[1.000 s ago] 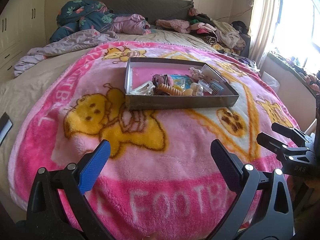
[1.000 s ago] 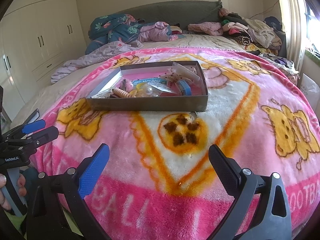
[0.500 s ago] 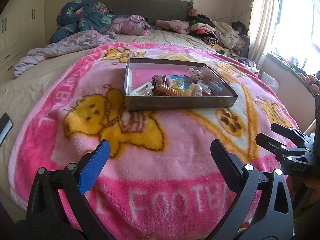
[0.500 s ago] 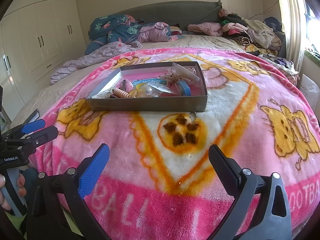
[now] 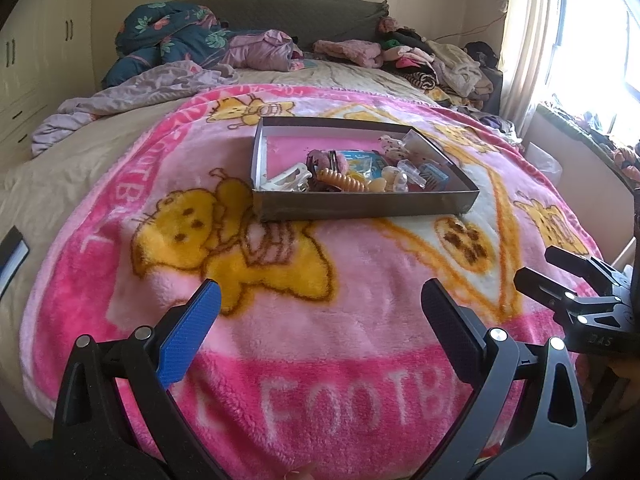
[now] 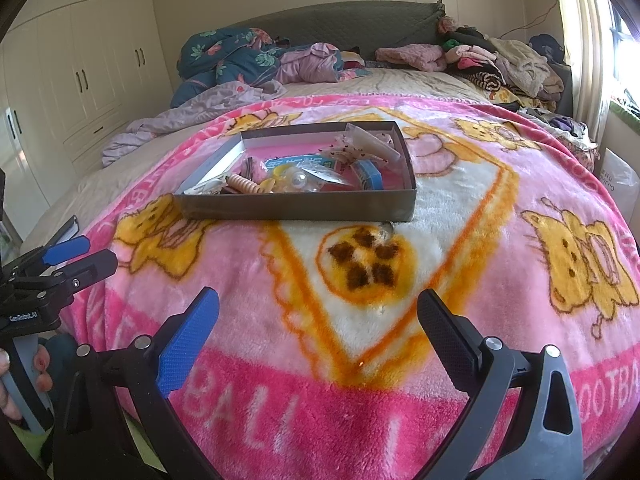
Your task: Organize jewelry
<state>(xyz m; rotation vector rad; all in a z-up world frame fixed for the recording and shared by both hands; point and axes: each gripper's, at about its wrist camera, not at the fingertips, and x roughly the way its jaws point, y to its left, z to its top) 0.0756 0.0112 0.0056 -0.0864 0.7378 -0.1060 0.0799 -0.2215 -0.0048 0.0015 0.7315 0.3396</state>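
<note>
Sorting looks barely begun, since the left claw and right claw both hang spread wide and empty low in the frame, well short of the box on the pink blanket, its trinkets jumbled together inside.

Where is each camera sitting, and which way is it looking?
Left wrist: on the left gripper, open, facing up the bed to the tray; the right gripper pokes in at the right edge.
Right wrist: on the right gripper, open, facing the same way; the left gripper and its hand show at the left.
Shared: tray, pink blanket, each other's gripper.
</note>
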